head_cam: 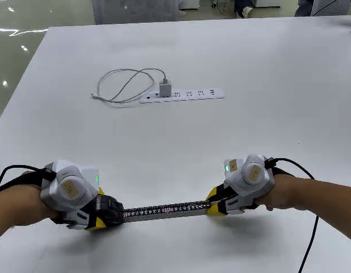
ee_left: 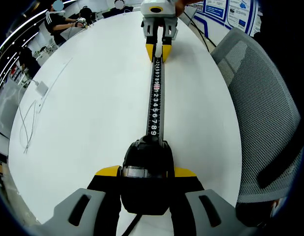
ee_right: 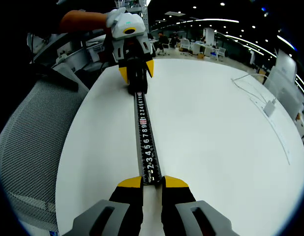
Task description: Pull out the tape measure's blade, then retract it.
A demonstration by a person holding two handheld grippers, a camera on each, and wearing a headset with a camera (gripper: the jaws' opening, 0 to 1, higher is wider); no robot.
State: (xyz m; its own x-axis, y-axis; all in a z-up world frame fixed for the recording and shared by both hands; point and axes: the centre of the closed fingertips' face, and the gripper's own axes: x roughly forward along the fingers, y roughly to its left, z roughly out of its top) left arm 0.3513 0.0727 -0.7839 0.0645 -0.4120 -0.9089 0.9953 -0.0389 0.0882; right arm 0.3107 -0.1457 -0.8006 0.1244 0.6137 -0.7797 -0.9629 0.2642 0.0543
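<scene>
Low over table (head_cam: 164, 142), blade (head_cam: 164, 210) stretched: left tool (head_cam: 107, 212) clamps case (ee_left: 147, 167), right tool (ee_right: 152, 183) pinches tip (head_cam: 208, 206).

My head view looks forward and down over the table (head_cam: 232, 125). My left gripper view sits close behind its fingers (ee_left: 108, 171) and the tape measure (ee_left: 147, 169) between them, facing along the blade (ee_left: 155, 105) toward the right gripper (ee_left: 158, 51). My right gripper view faces oppositely, toward the left gripper (ee_right: 136, 73). All share the blade.

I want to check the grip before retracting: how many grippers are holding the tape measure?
2. The left gripper clamps the black case, at the left in the head view. The right gripper pinches the tip of the drawn-out blade, at the right.
</scene>
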